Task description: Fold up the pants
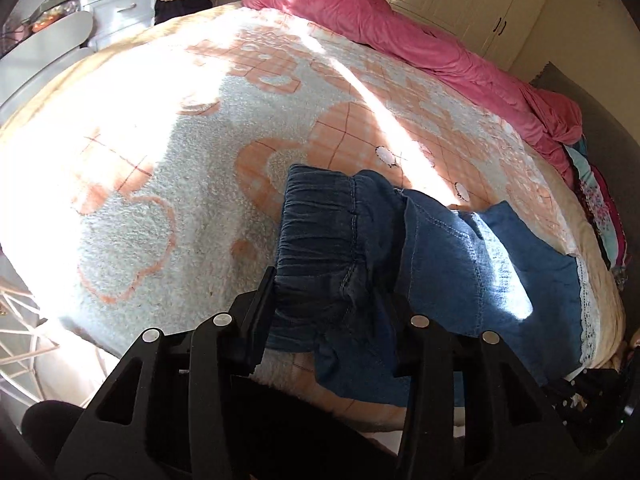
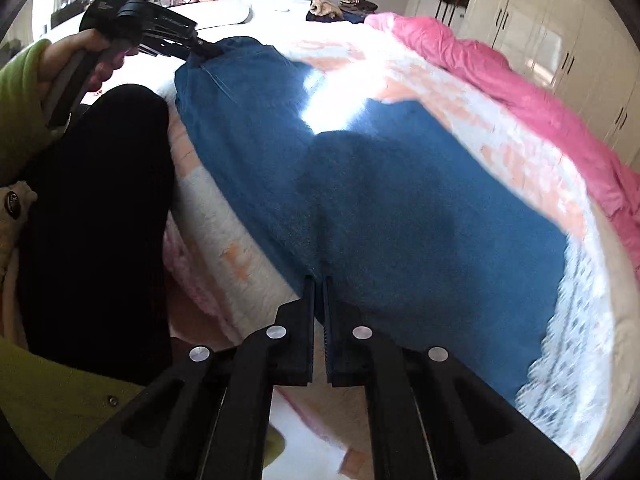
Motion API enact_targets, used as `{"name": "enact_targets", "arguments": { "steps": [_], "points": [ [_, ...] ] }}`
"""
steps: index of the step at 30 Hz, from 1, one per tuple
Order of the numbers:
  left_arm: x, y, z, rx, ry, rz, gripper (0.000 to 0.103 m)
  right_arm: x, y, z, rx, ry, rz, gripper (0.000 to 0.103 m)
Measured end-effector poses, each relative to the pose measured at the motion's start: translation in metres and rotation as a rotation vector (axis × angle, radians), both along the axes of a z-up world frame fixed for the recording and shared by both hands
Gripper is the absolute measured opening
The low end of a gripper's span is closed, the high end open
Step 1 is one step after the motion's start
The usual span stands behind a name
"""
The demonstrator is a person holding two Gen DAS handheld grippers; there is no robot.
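The left gripper (image 1: 332, 300) was clamped on the waistband of the pants (image 1: 440, 264), and the right gripper (image 2: 319, 280) pinched the near edge, probably to keep the cloth taut while it lay spread on the bed (image 1: 160, 184).

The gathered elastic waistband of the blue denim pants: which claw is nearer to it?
Left. The left claw has the gathered elastic waistband between its fingers; the right claw is at the opposite end of the blue denim pants.
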State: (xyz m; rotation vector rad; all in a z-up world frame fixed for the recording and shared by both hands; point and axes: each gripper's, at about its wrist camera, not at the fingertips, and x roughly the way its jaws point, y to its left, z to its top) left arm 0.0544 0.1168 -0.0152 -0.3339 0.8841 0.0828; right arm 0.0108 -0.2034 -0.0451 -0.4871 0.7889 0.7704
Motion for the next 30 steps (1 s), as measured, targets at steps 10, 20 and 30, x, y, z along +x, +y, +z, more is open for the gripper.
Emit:
{"name": "enact_targets", "arguments": {
  "steps": [10,20,30],
  "points": [
    [-0.024,0.000,0.008,0.076,-0.025,0.015,0.049,0.003,-0.036,0.016,0.170,0.089,-0.051,0.022],
    [-0.003,-0.079,0.050,0.131,-0.129,-0.202,0.065,0.084,-0.144,0.060,0.402,0.040,-0.554,0.044],
    [0.080,-0.157,0.016,0.130,-0.057,-0.393,0.069,0.179,-0.213,0.043,0.510,0.267,-0.751,0.046]
  ]
}}
